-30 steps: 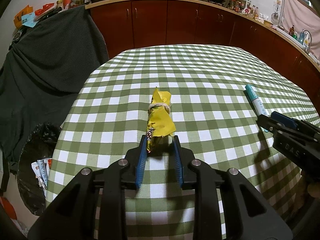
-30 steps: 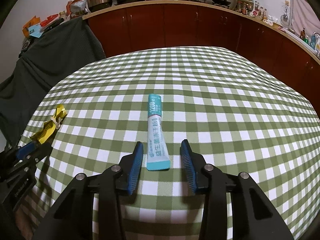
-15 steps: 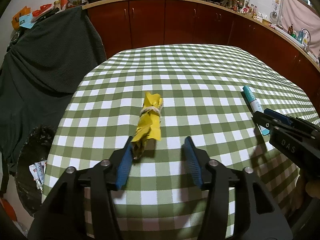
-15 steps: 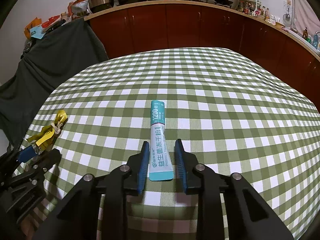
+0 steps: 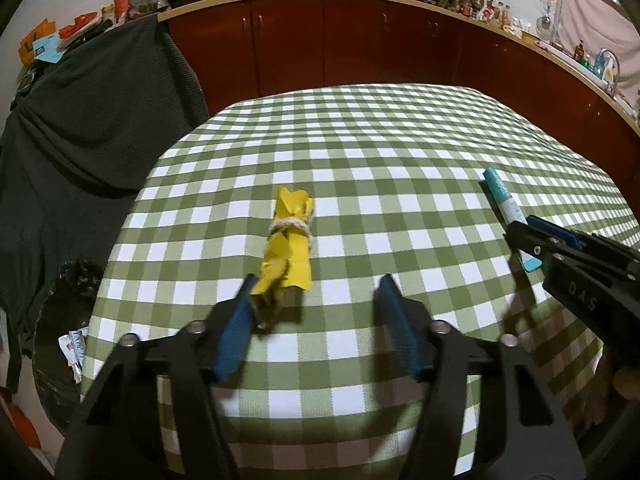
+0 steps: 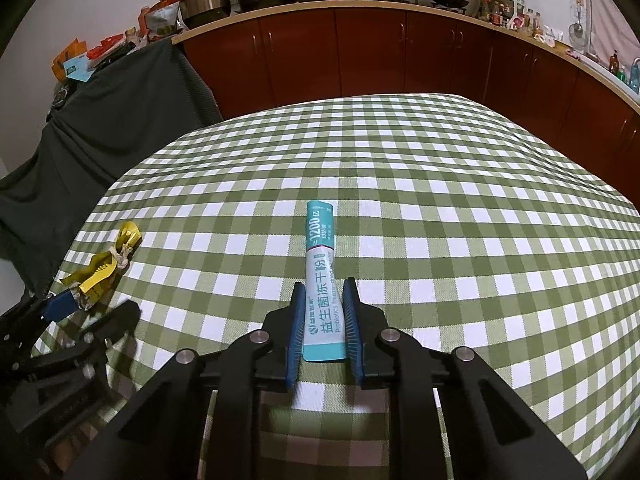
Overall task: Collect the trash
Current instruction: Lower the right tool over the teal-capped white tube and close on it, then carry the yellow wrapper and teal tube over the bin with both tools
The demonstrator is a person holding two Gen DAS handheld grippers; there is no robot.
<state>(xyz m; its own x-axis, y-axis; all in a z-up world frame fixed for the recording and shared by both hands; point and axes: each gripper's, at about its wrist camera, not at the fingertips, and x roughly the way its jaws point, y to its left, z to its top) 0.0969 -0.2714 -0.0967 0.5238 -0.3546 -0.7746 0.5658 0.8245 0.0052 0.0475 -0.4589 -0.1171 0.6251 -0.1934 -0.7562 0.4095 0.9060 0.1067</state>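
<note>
Your left gripper has let go and stands wide around the yellow wrapper on the tablecloth; your right gripper is closing on the teal sachet, ready to lift.

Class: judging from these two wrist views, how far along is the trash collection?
Done: some wrappers already lie in the black bin bag beside the table. In hand: the right tool is closing on the teal probiotic sachet. Left: the yellow wrapper lies on the checked tablecloth against one finger of the open left tool.
</note>
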